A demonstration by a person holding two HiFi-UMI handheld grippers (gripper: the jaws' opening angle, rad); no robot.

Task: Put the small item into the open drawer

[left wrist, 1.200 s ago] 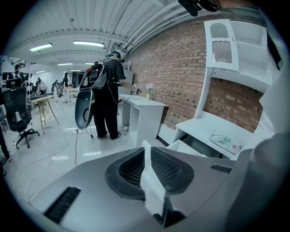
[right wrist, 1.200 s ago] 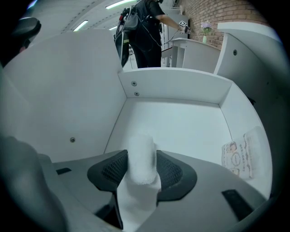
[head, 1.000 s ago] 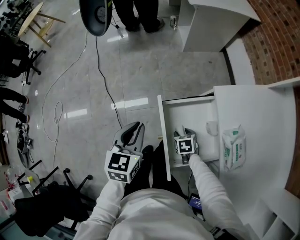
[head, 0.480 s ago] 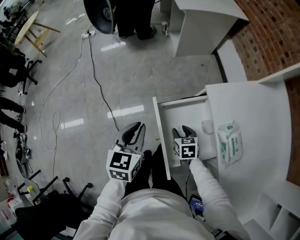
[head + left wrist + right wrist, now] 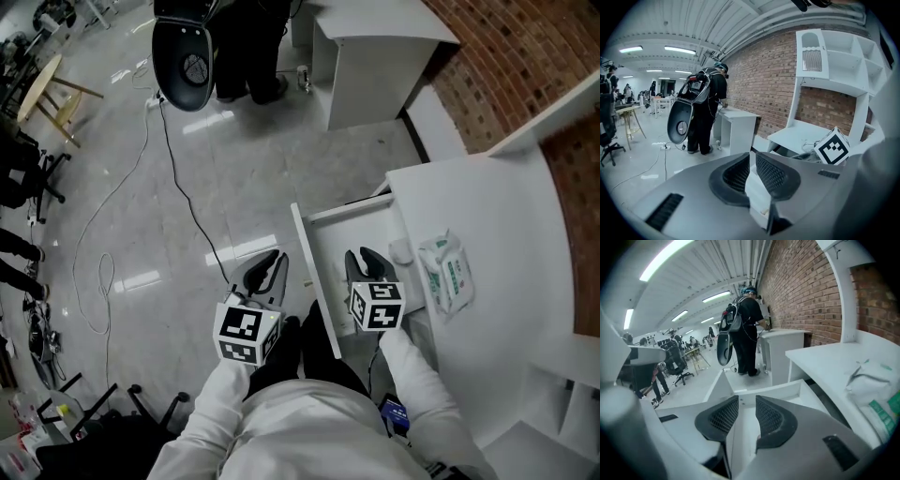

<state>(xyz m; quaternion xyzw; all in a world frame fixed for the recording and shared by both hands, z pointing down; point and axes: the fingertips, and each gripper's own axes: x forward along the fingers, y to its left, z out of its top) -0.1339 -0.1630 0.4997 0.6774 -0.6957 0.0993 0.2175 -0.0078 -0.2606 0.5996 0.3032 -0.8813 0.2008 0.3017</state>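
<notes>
The open drawer [image 5: 313, 274] is seen pulled out from under the white desk top [image 5: 506, 225]. Its front panel stands as a thin edge between the two grippers.

The left gripper [image 5: 265, 265] is held outside that panel, above the grey floor [image 5: 234, 169]. Its jaws are drawn to a narrow gap and nothing is gripped; only the white panel is seen through the gap.

The right gripper [image 5: 366, 259] is held above the drawer's inside, just beside the front panel. Its jaws have just been closing and are left partly apart, with nothing between them.

The small item [image 5: 401, 250], pale and hard to make out, is seen lying in the drawer by the side wall nearest the desk top's edge. It is kept apart from the right gripper. A pack of wipes [image 5: 445, 272] is laid on the desk top close to that edge.

Open floor is found to the left of the drawer, crossed by a black cable [image 5: 187, 194]. Farther off, a white cabinet [image 5: 375, 56] is set near the brick wall [image 5: 497, 66], and a standing person [image 5: 248, 42] is seen beside it.
</notes>
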